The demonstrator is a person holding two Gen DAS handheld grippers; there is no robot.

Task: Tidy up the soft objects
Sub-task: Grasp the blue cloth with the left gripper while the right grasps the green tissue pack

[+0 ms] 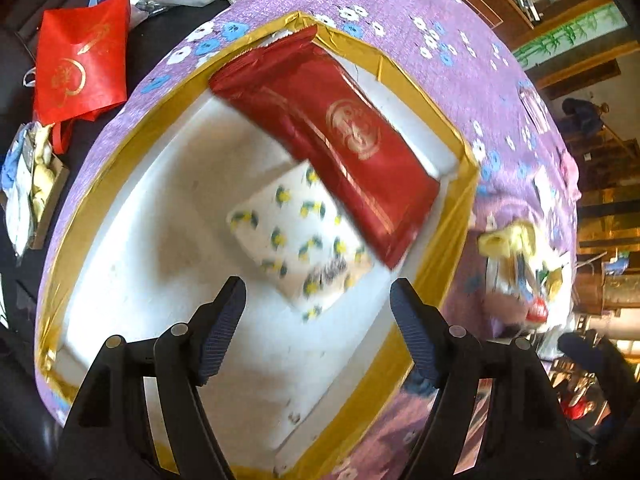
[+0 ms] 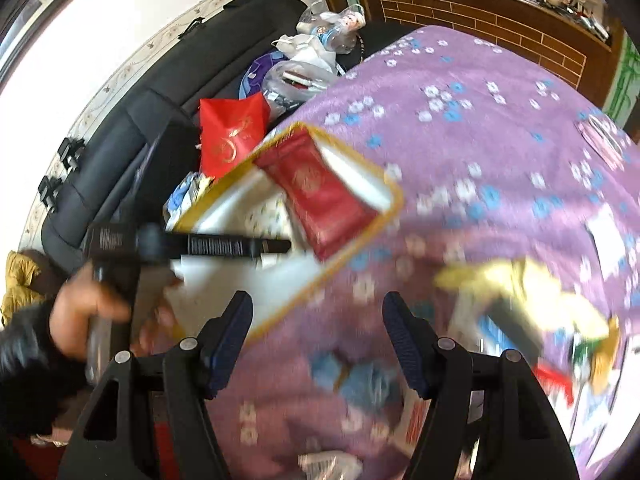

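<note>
Two packs in white box (image 1: 132, 248): glossy red pack (image 1: 332, 136) w/ gold emblem, floral white pack (image 1: 296, 236); both grippers open, empty.

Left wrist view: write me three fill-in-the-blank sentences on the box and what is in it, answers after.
1. The red packet lies partly over the ____ packet.
2. Both packets sit in a box with a ____ rim.
3. The left gripper holds ____.

Missing words: white flowered; gold; nothing
</note>
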